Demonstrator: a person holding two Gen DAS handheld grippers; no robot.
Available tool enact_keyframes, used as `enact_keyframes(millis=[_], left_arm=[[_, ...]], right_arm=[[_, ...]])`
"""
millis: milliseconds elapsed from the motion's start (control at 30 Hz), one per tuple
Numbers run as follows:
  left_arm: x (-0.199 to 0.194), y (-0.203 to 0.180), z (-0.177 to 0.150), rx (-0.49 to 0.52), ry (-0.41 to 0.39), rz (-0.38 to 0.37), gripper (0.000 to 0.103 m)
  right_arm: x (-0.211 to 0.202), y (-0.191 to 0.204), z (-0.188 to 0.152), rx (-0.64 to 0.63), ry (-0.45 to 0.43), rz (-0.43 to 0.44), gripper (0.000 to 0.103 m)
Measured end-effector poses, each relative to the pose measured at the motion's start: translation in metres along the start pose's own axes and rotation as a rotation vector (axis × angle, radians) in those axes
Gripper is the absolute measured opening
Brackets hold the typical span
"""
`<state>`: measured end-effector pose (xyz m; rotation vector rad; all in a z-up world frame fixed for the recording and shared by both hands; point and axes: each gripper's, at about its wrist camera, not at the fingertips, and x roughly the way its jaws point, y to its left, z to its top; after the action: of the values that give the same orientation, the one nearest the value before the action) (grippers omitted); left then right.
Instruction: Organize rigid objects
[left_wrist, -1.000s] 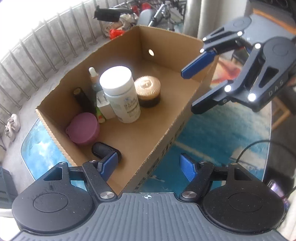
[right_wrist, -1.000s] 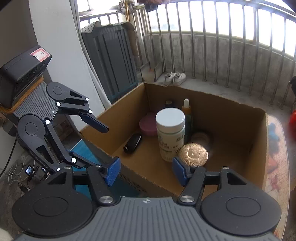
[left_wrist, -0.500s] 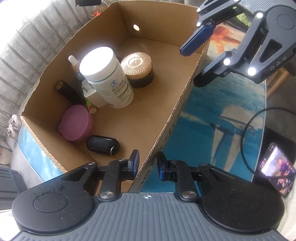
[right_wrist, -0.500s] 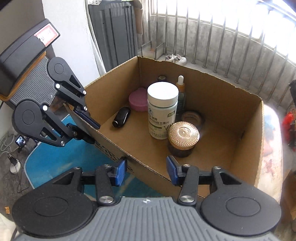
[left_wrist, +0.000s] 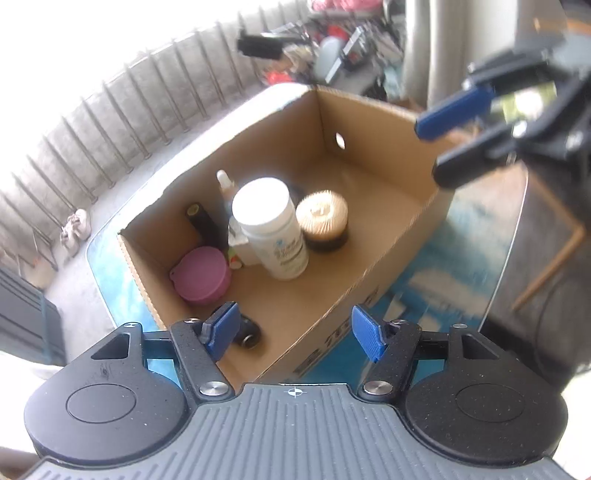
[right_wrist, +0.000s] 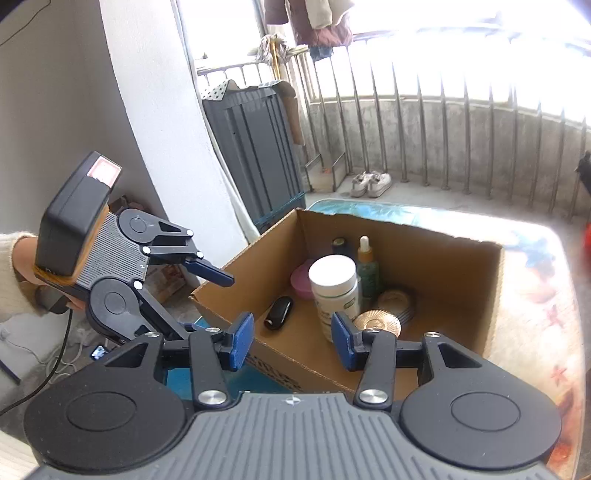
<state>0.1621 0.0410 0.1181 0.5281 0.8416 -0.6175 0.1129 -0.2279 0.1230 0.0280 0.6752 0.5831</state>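
Both my grippers have pulled back and up from the cardboard box (left_wrist: 373, 258). My left gripper (left_wrist: 295, 328) has just reopened, empty; my right gripper (right_wrist: 291, 338) hangs part open, empty too. White bottle (right_wrist: 334, 286), gold-lidded jar (left_wrist: 325, 218) and pink container (left_wrist: 203, 275) sit inside, so packing looks done.

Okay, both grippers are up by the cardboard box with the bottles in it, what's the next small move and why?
Probably draw both grippers back from the cardboard box and look for anything left outside it. The left gripper, whose fingers have just been opening, and the right gripper are both empty. The white bottle, pink container, gold-lidded jar and black case already sit inside.
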Motion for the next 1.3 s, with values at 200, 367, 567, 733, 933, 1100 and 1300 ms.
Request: enact_keyframes(millis=[200,367,567,733,933,1100,1300], left_arm=[[0.000,-0.011,0.007,-0.066,-0.035,0.093,0.079],[-0.006,-0.010,0.001,-0.113,-0.067,0.148,0.089],[-0.015,-0.016,-0.003,-0.126,-0.077,0.257,0.097],[-0.018,-0.011,-0.004,-0.200,-0.071,0.207,0.098],[-0.020,-0.022,-0.004,-0.153,-0.083,0.242,0.099],[-0.021,-0.024,-0.008,-0.152,-0.096,0.226,0.101],[-0.018,-0.025,-0.013,-0.162,-0.091,0.249,0.102]], right_arm=[[0.006,0.009,-0.002,-0.032,0.042,-0.082,0.050],[0.010,0.006,-0.006,-0.002,0.025,-0.103,0.058],[0.015,0.008,-0.004,-0.006,0.038,-0.109,0.059],[0.017,0.011,-0.007,-0.010,0.046,-0.108,0.060],[0.020,0.009,-0.014,0.018,0.066,-0.092,0.060],[0.014,0.009,-0.015,0.031,0.044,-0.100,0.060],[0.008,0.008,-0.017,0.033,0.041,-0.108,0.060]])
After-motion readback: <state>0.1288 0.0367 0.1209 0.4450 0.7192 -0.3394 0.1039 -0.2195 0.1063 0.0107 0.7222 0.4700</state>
